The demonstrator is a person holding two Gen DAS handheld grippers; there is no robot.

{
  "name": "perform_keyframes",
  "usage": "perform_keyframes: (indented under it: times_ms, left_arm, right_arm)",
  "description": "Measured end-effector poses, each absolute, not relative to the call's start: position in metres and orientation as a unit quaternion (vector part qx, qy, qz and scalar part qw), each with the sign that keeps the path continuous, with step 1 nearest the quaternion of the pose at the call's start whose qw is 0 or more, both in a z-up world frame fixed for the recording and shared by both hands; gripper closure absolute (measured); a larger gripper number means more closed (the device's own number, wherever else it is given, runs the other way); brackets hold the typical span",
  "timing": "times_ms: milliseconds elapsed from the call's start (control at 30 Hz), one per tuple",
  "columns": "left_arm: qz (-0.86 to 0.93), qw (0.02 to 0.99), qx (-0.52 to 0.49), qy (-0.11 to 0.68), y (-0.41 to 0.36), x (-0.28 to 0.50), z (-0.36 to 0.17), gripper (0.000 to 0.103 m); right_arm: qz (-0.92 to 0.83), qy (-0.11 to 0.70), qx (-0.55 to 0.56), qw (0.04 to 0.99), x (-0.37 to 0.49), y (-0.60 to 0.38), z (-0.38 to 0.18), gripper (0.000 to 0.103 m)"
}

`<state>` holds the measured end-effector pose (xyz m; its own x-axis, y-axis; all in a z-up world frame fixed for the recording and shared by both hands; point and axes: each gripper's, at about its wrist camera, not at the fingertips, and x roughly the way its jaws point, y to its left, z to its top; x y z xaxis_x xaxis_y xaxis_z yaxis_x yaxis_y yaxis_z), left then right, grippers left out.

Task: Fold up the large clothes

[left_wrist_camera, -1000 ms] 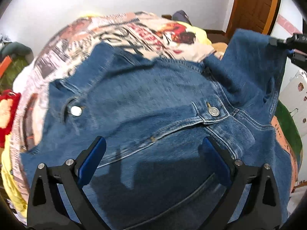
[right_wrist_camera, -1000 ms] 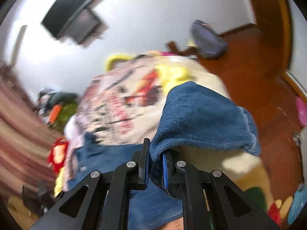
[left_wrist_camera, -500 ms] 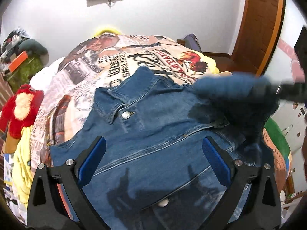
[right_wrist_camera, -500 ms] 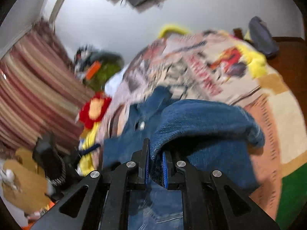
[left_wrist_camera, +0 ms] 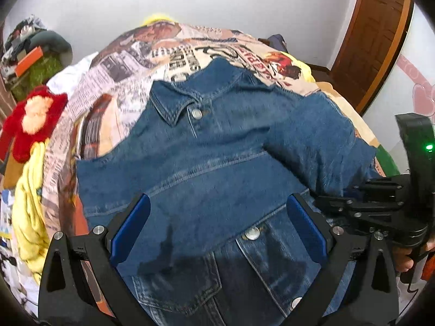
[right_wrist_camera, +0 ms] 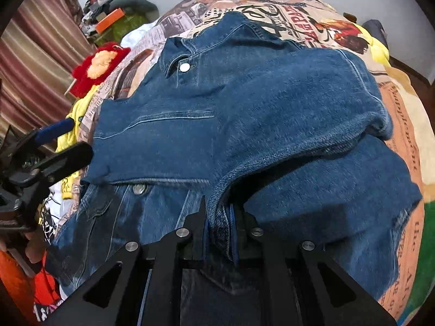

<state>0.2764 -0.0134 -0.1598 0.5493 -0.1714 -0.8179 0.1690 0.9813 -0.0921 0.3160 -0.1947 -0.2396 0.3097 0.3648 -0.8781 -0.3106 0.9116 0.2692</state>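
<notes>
A blue denim jacket (left_wrist_camera: 212, 163) lies front up on a bed, collar at the far end; it also shows in the right wrist view (right_wrist_camera: 217, 119). Its right sleeve (right_wrist_camera: 312, 103) is folded across the chest. My right gripper (right_wrist_camera: 218, 217) is shut on the sleeve cuff (right_wrist_camera: 220, 233) over the jacket's lower front; it shows at the right edge in the left wrist view (left_wrist_camera: 361, 203). My left gripper (left_wrist_camera: 217, 228) is open and empty, held just above the jacket's lower front; it shows at the left in the right wrist view (right_wrist_camera: 46, 157).
The bed carries a newspaper-print cover (left_wrist_camera: 130, 62). A red plush toy (left_wrist_camera: 30, 119) and yellow cloth (left_wrist_camera: 30, 206) lie at its left side. A clothes pile (left_wrist_camera: 32, 46) is at far left, a wooden door (left_wrist_camera: 378, 27) at far right.
My right gripper has carried the sleeve from the raised right side across and down onto the jacket's front. My left gripper has pulled back, so the collar now shows.
</notes>
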Motion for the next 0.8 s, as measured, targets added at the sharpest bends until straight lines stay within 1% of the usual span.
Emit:
perform_keyframes:
  times_ms: [167, 300, 500, 633, 700, 733, 767, 800]
  left_arm:
    - [-0.107, 0.874, -0.002, 0.474, -0.024, 0.275, -0.162, 0.001]
    - [-0.123, 0.876, 0.011, 0.466, -0.043, 0.279, -0.152, 0.001]
    - [-0.160, 0.876, 0.040, 0.454, -0.090, 0.290, -0.139, 0.001]
    - [-0.184, 0.865, 0.060, 0.464, -0.125, 0.300, -0.148, 0.001]
    - [-0.176, 0.864, 0.095, 0.462, -0.146, 0.306, -0.159, 0.002]
    - [-0.166, 0.864, 0.110, 0.462, -0.153, 0.310, -0.165, 0.010]
    - [-0.159, 0.863, 0.121, 0.464, -0.157, 0.313, -0.171, 0.015]
    - [-0.155, 0.859, 0.132, 0.469, -0.163, 0.317, -0.178, 0.025]
  right_arm:
    - [0.219, 0.558, 0.036, 0.799, 0.299, -0.212, -0.231, 0.094]
    - [0.227, 0.552, 0.045, 0.801, 0.284, -0.233, -0.215, 0.094]
    - [0.164, 0.496, 0.046, 0.852, 0.281, -0.285, -0.184, 0.094]
    - [0.115, 0.474, 0.061, 0.871, 0.288, -0.323, -0.172, 0.094]
    - [0.100, 0.469, 0.070, 0.874, 0.293, -0.336, -0.170, 0.094]
    - [0.093, 0.467, 0.076, 0.876, 0.296, -0.343, -0.170, 0.094]
    - [0.089, 0.467, 0.081, 0.876, 0.298, -0.346, -0.171, 0.094]
    - [0.085, 0.469, 0.087, 0.875, 0.301, -0.351, -0.173, 0.094]
